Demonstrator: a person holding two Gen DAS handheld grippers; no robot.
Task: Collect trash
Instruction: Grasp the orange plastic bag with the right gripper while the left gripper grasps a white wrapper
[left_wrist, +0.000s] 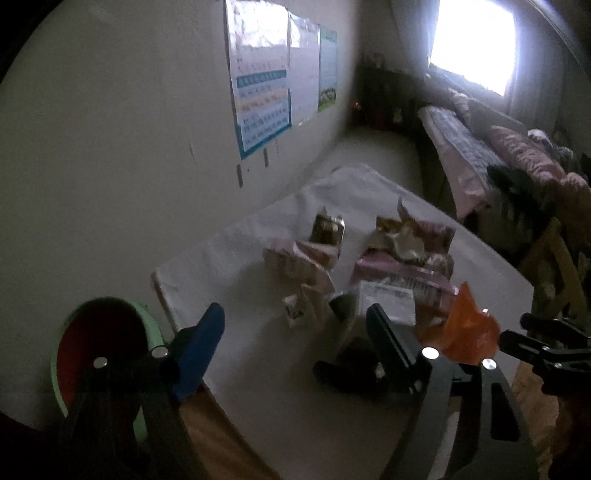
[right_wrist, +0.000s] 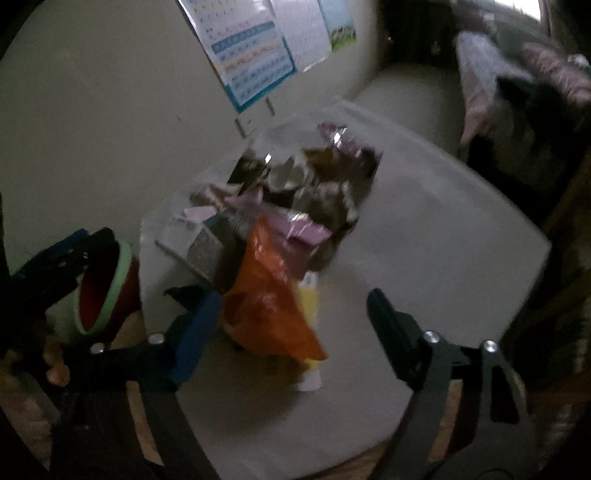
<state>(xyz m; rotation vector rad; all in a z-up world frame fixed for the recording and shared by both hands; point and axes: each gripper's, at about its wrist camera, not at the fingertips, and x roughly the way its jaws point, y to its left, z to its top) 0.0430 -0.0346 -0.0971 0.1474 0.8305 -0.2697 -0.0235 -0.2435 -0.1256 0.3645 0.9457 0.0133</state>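
A heap of trash (left_wrist: 373, 258), wrappers and flattened cartons, lies mid-table (left_wrist: 258, 387) on the white cover, an orange bag (right_wrist: 269, 295) at its near side. Off the table's left edge stands a green-rimmed bin (left_wrist: 107, 354) with a red inside; its contents cannot be made out. The left gripper (left_wrist: 295, 325) and right gripper (right_wrist: 291, 306) both hang over the table with jaws apart, holding nothing.

Trash pile (left_wrist: 369, 258) sits mid-table on the white cloth (left_wrist: 258, 350), crumpled wrappers bunched together. Orange plastic bag (right_wrist: 269, 295) at the near edge, lying over a yellow-white packet (right_wrist: 310, 332). Pink carton (left_wrist: 402, 280) w/ white label lies flat behind it. Bin (left_wrist: 99, 350), green rim, red inside, stands beside table's left corner.
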